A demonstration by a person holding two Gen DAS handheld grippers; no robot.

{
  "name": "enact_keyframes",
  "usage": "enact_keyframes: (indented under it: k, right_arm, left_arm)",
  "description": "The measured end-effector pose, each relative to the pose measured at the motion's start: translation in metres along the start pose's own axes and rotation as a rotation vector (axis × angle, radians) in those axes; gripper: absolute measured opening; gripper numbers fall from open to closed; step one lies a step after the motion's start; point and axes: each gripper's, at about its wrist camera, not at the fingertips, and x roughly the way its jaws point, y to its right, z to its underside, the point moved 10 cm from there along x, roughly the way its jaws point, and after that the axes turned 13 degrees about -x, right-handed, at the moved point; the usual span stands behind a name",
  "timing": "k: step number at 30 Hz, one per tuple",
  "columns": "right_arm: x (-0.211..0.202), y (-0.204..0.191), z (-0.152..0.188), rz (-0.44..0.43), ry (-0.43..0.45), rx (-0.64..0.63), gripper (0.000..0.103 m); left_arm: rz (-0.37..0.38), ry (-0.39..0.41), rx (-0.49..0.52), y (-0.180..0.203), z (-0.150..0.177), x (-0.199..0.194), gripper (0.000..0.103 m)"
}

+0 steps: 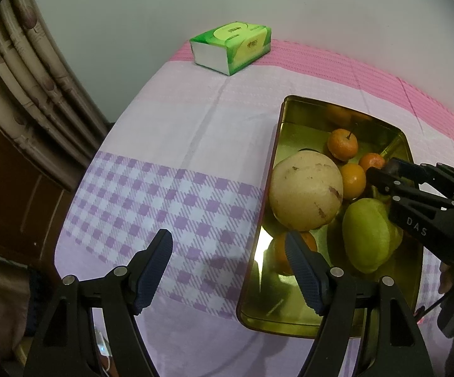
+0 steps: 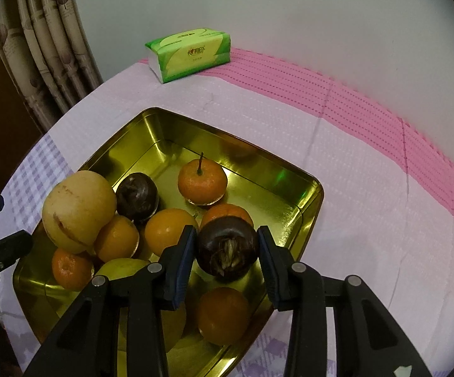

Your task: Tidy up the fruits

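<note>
Fingers [image 2: 267,251] of the downward-tilted right gripper [image 2: 226,248] pinch a dark fruit [image 2: 227,246] above the tray [image 2: 308,201].

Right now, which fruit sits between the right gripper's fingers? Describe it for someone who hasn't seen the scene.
Find the gold tray on the pink cloth. At its near right end, between the right gripper, sits a dark brown round fruit with a pale fibrous tuft. Its neighbours are oranges; the other dark one lies by the big pale fruit.
</note>
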Motion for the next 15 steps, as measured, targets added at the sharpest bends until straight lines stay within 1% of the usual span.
enact_keyframes:
  k: [4, 7, 10, 12, 13, 14, 15]
  right_arm:
    - [-0.002, -0.001, -0.001, -0.005, -0.004, 0.000, 0.039]
    - [-0.006, -0.001, -0.003, -0.002, 0.005, 0.007, 0.046]
    - [-0.019, -0.002, -0.007, -0.005, 0.039, 0.026, 0.053]
    - [-0.032, -0.002, -0.009, 0.003, 0.061, 0.034, 0.067]
    - [-0.040, -0.003, -0.010, 0.007, 0.072, 0.040, 0.071]
    - [-0.046, -0.004, -0.009, 0.004, 0.080, 0.044, 0.079]
    - [-0.051, -0.005, -0.009, 0.003, 0.086, 0.047, 0.084]
  left_arm:
    - [0.000, -0.002, 0.005, 0.001, 0.001, -0.001, 0.074]
    - [-0.001, 0.000, 0.007, 0.001, 0.001, -0.001, 0.074]
    - [0.003, 0.002, 0.008, 0.003, 0.001, -0.002, 0.074]
    - [0.005, 0.002, 0.011, 0.004, 0.001, -0.003, 0.074]
    - [0.006, 0.001, 0.011, 0.004, 0.002, -0.003, 0.074]
    - [0.008, 0.000, 0.013, 0.005, 0.002, -0.003, 0.075]
    - [0.007, -0.001, 0.014, 0.005, 0.002, -0.004, 0.075]
